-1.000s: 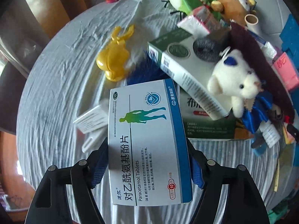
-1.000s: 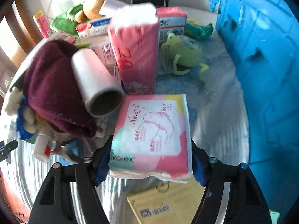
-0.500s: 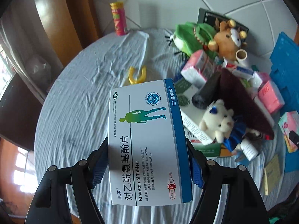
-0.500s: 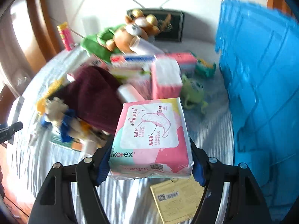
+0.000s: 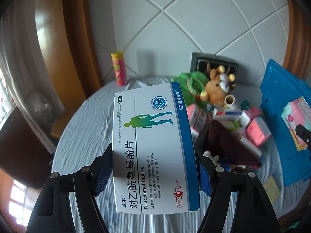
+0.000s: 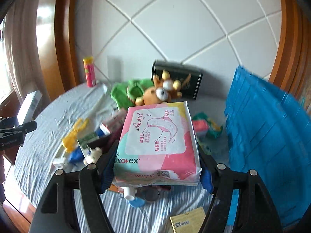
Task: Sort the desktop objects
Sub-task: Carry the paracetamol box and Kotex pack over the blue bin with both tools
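Left wrist view: left hand-held gripper (image 5: 153, 167) pinches a white-and-blue paracetamol box (image 5: 153, 145) by its long sides, held flat in the air above the bench (image 5: 87, 136); box looks rigid, corners square, no crush at the pads. Behind it the pile is mostly unsorted: reindeer plush (image 5: 218, 89), green plush (image 5: 192, 83), maroon cloth (image 5: 229, 147), pink packs (image 5: 256, 130), red-yellow can (image 5: 119, 70) standing alone at the far edge. Blue crate (image 5: 279, 116) on the right. Right wrist view: right hand-held gripper (image 6: 157, 165) pinches a pink Kotex pad pack (image 6: 157, 141), also clear of the bench; soft wrapper, sides bulge slightly at the pads. Yellow toy (image 6: 74, 134), small white bear (image 6: 93, 153), black box (image 6: 176, 77) and yellow card (image 6: 186, 221) still lie out. Judgement: early stage, two items lifted, neither placed, bulk of clutter remains.
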Tool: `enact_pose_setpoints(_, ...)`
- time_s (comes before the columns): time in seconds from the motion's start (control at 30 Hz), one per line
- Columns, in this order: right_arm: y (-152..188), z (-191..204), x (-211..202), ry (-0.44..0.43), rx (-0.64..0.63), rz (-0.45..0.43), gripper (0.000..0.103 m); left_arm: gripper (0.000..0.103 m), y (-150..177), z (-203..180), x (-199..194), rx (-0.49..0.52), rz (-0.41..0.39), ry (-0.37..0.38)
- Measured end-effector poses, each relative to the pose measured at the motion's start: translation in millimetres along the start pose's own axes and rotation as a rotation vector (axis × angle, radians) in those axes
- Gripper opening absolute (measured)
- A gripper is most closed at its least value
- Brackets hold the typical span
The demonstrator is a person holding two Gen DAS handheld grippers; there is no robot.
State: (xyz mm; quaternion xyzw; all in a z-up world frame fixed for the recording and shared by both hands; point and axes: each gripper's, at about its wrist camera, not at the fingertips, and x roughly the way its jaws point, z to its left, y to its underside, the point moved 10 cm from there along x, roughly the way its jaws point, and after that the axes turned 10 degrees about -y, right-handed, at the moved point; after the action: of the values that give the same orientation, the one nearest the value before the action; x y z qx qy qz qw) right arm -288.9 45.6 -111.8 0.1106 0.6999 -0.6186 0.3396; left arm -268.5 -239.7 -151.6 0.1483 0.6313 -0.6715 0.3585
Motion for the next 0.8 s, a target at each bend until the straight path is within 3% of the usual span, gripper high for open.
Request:
enact_pose_setpoints(0.4, -39.5, 16.7, -70.9, 0.095, -0.003, -0.148, 0.070, 0.073, -46.0, -37.3, -47.8, 0.058, -0.138, 0.117)
enact_pose_setpoints(0.57, -54.2, -2.3, -102.5, 0.120, 0.003, -0.202, 0.070, 0.073, -57.3, -72.0, -70.9, 0.076, -0.160, 0.153)
enact_pose_setpoints(0.8, -56.7, -58.0, -142.0, 0.125, 0.015, -0.254, 0.070, 0.073, -67.6, -145.6, -113.4, 0.074, -0.196, 0.170)
